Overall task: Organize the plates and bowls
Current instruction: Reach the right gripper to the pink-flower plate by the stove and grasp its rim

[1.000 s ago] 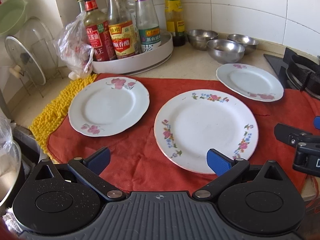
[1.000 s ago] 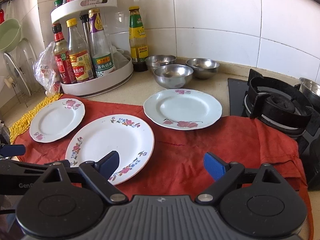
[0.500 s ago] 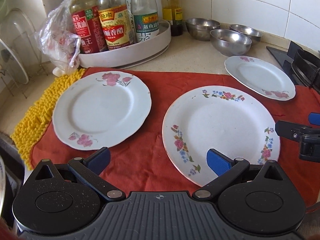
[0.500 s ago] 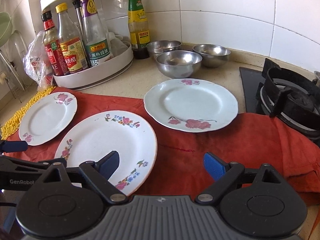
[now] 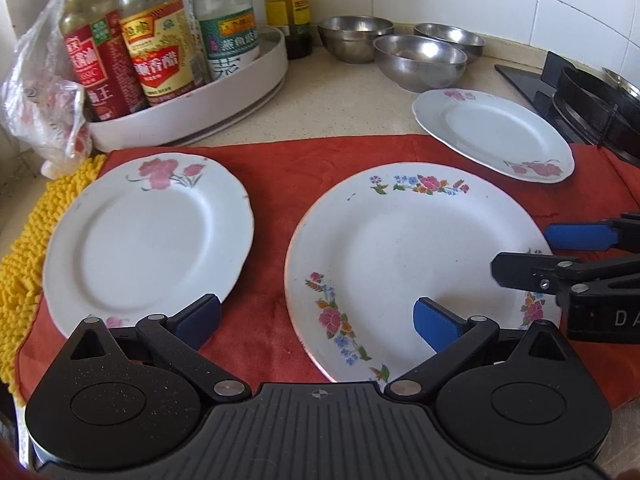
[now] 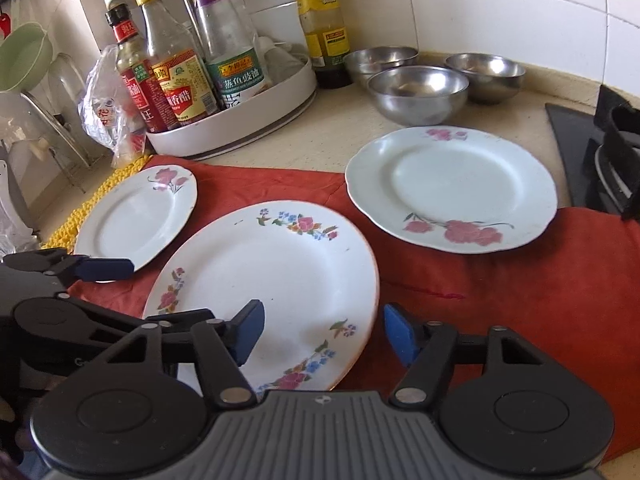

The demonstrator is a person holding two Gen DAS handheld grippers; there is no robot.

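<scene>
White large plate (image 6: 272, 280), multicoloured flower sprays, thin orange rim | lies flat on red cloth (image 6: 500, 280), between two smaller plates | your right hand-held gripper (image 6: 320, 330) jaws just narrowing astride its near edge, pads clear | your left hand-held gripper (image 5: 316, 316) spread

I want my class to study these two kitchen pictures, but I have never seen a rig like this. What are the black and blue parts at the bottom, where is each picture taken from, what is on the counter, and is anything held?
A person holds a hand tool with two blue-tipped fingers in each hand; each carries a camera looking along its fingers. One picture is from the left gripper, the other from the right gripper.

A red cloth bears three plates: a big plate in the middle and a smaller plate each side. Behind stand three steel bowls and a tray of sauce bottles.

Nothing is held. The right gripper's jaws have just been closing, with the big plate's rim between them.
</scene>
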